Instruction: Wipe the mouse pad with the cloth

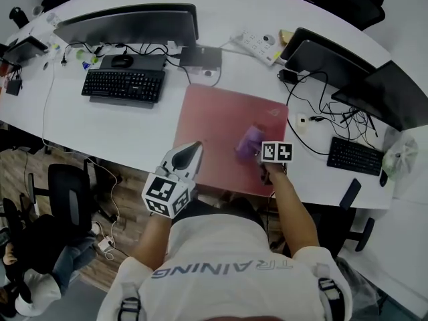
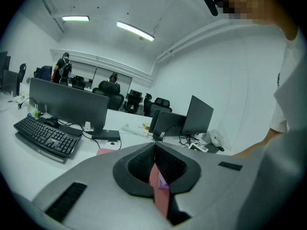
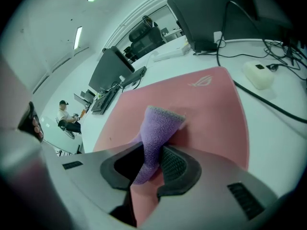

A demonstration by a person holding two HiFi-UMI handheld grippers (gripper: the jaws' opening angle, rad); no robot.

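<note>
Pad [image 1: 214, 122]: pink, flat on the white surface [image 1: 134, 129], centre of scene, with its near edge close to the surface's near edge.

Cloth [image 1: 249, 139]: purple, over the right half of the pad. It is bunched into a narrow twist [image 3: 158, 128], not spread. I cannot tell how much of it presses on the pad.

Right gripper [image 3: 151, 162]: closed tight on the cloth. The twist passes between the jaws and its free end stands up past them.

Left gripper [image 1: 194, 149]: over the pad's near-left part. My own view of it [image 2: 154, 150] shows the jaws together with nothing held. Only a sliver of pad and cloth shows through the gap behind the tips. I cannot confirm contact with the pad.

Risks, my judgement:
- The pinch is small. Drag against the pad could pull the cloth out, or roll it under the jaws so that bare gripper rubs the pad.
- The bunched cloth gives a thin contact strip. Strokes may leave unwiped bands unless they overlap.
- If the left gripper isn't bearing down, the pad may creep with each stroke. A pull toward me could take it past the near edge.
- A cable [image 1: 314, 119] and a small white adapter [image 3: 259, 74] lie just beside the pad's right edge. An overlong stroke to the right could snag or shove them.
</note>
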